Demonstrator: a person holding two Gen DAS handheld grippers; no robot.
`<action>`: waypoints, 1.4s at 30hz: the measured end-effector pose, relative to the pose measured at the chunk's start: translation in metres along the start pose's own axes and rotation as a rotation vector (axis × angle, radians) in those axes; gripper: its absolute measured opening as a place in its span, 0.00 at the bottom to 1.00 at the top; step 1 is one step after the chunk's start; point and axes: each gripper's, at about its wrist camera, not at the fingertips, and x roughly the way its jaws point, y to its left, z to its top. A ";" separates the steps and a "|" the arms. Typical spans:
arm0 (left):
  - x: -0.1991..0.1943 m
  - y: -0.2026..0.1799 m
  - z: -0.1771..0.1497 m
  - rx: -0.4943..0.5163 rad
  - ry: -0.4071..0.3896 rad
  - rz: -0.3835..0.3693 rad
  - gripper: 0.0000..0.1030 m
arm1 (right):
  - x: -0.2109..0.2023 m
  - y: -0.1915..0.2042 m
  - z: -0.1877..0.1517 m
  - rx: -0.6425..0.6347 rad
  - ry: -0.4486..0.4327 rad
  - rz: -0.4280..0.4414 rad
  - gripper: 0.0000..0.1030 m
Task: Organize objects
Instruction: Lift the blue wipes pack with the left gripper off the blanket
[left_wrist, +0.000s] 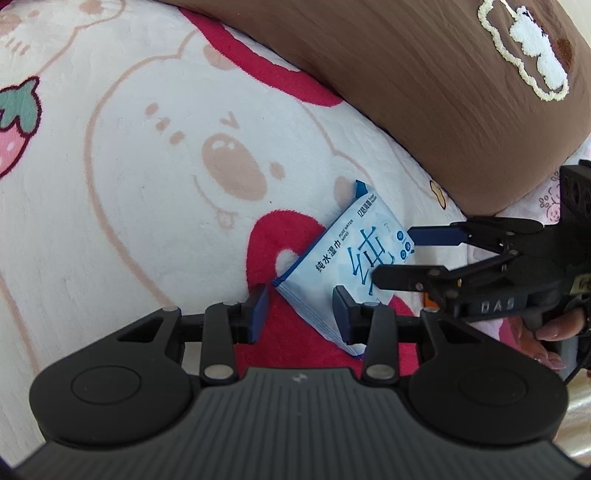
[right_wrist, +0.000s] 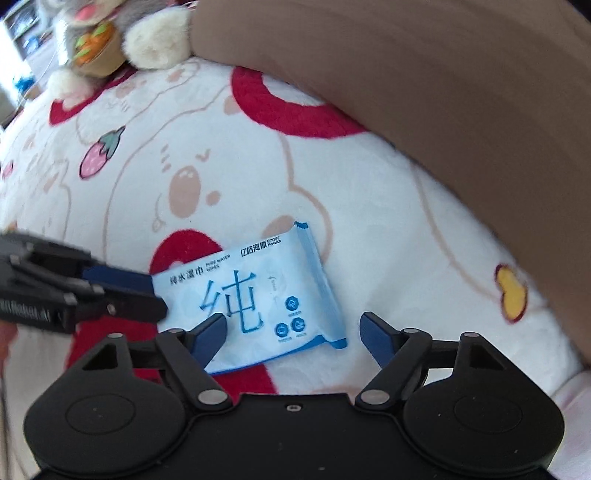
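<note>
A big cartoon-bear blanket (right_wrist: 332, 177) is spread out, with a brown pillow (left_wrist: 424, 74) along its far edge. A pale blue wet-wipes pack (right_wrist: 258, 295) is lying flat on it. The pack's end is pinched by the left gripper (left_wrist: 301, 312). The right gripper (right_wrist: 291, 332) is parked over the other end, jaws wide, nothing clamped.

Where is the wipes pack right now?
The wipes pack lies on the cartoon blanket, low centre in both wrist views, between the left gripper and right gripper, near the brown cushion.
</note>
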 end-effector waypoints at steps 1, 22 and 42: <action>0.000 -0.001 0.000 0.006 0.001 0.000 0.36 | 0.000 -0.001 0.000 0.030 0.001 0.027 0.71; -0.006 -0.013 -0.007 0.031 0.013 -0.067 0.30 | -0.016 0.028 -0.040 0.189 -0.021 -0.011 0.58; 0.001 -0.061 -0.043 0.282 0.253 0.053 0.32 | -0.045 0.090 -0.146 0.395 -0.044 0.071 0.70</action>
